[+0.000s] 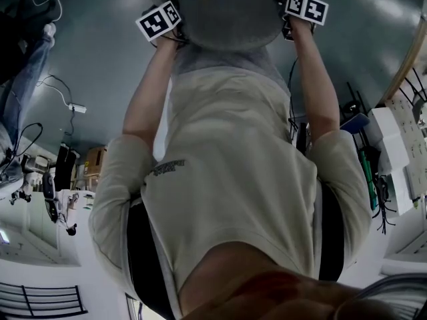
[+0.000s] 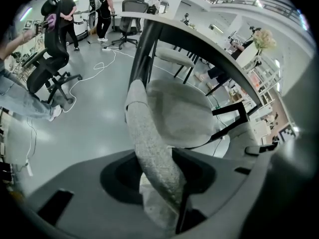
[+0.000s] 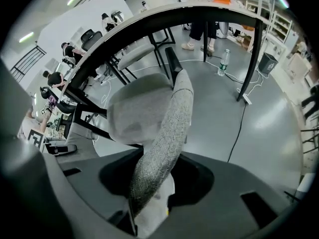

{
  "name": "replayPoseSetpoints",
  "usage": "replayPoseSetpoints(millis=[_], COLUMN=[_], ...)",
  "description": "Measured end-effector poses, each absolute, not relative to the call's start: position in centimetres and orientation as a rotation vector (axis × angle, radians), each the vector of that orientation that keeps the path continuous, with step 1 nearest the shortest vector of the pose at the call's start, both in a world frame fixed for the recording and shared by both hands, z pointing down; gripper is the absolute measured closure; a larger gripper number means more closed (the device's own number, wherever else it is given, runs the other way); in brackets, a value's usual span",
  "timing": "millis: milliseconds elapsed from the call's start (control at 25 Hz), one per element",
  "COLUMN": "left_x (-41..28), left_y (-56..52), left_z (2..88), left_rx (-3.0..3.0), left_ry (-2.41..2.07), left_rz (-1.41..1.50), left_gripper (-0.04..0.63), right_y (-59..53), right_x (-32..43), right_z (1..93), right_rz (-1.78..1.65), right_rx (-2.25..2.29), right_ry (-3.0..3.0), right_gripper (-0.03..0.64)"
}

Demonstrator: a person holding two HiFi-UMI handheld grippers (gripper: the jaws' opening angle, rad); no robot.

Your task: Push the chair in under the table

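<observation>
The chair has a grey woven backrest [image 2: 149, 148] and a pale grey seat [image 2: 182, 113]. Its seat reaches under the edge of the white-topped, black-rimmed table [image 2: 199, 40]. My left gripper [image 2: 160, 200] is shut on the backrest's top edge, which runs up between its jaws. From the other side, my right gripper [image 3: 149, 203] is shut on the same backrest [image 3: 167, 128], with the seat [image 3: 134, 108] and the table's rim [image 3: 149, 20] beyond. In the head view, both arms reach to the chair [image 1: 223, 22], with the left gripper [image 1: 167, 35] and right gripper [image 1: 293, 29] at its two sides.
A black table leg [image 2: 142, 54] stands left of the seat, another leg [image 3: 255, 49] to the right. A water bottle [image 3: 225, 61], a bin [image 3: 267, 62] and a cable with a power strip [image 3: 246, 99] lie on the floor. Office chairs [image 2: 50, 63] and people stand far left.
</observation>
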State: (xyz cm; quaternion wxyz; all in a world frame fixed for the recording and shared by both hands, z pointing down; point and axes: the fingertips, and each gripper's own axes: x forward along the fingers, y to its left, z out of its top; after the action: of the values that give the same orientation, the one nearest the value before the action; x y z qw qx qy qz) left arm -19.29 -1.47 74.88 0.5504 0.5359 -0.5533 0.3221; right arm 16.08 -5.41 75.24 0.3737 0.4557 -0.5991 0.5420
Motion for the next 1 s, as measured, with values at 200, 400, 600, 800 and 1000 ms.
replayPoseSetpoints(millis=[200, 400, 600, 800, 1000], left_x=[-19.4, -19.6, -19.3, -19.2, -19.1], left_y=[-4.5, -6.4, -8.0, -10.4, -12.9], left_z=[74.8, 74.6, 75.0, 74.5, 74.2], left_rx=[1.278, 1.274, 1.272, 1.288, 1.293], left_ry=[-1.314, -1.314, -1.319, -1.321, -1.322], left_rz=[0.766, 0.776, 0.765, 0.77, 0.772], left_gripper=[0.417, 0.419, 0.418, 0.419, 0.417], right_y=[-8.4, -10.5, -12.3, -14.1, -16.3], right_x=[16.0, 15.8, 16.0, 16.3, 16.3], right_z=[75.1, 75.0, 75.3, 74.9, 74.6], right_rz=[1.39, 1.383, 1.383, 1.399, 1.405], right_rx=[1.178, 1.172, 1.174, 1.195, 1.203], right_ry=[-1.545, -1.542, -1.551, -1.555, -1.56], right_gripper=[0.446, 0.445, 0.445, 0.443, 0.443])
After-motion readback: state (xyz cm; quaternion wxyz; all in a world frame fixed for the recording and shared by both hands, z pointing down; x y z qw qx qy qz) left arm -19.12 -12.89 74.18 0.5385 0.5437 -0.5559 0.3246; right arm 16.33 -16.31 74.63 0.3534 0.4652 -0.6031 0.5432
